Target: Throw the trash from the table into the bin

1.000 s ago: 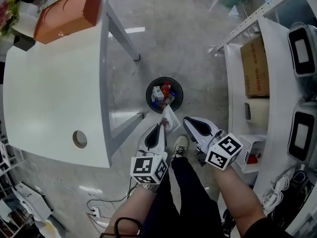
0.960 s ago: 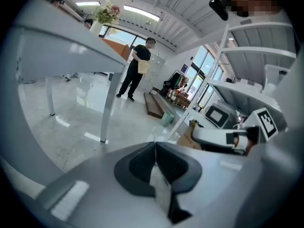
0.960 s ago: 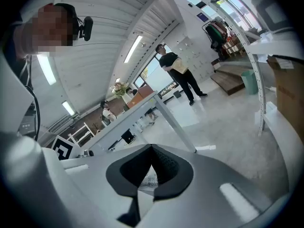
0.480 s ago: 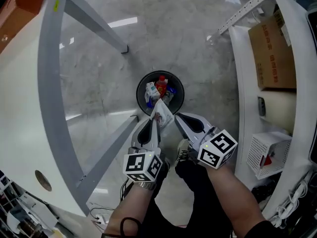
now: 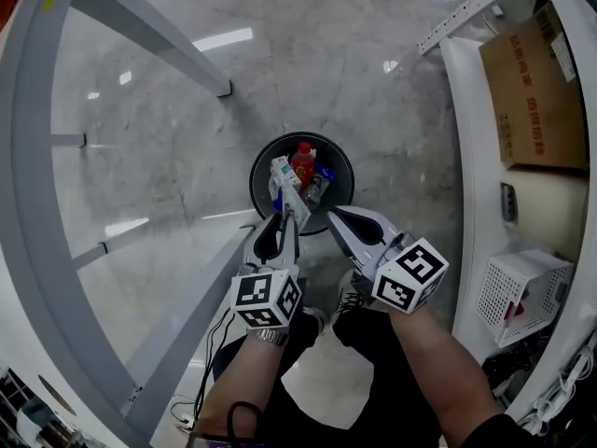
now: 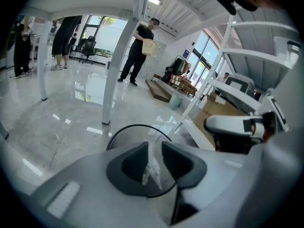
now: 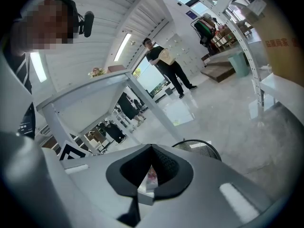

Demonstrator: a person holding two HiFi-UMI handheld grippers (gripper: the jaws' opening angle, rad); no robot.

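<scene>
Black bin (image 5: 254,180) near rim hidden behind right claw (image 5: 332,212).

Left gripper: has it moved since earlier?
Yes: the left gripper advanced to the bin, over its near rim; jaws have just been opening, wrapper between them.
</scene>
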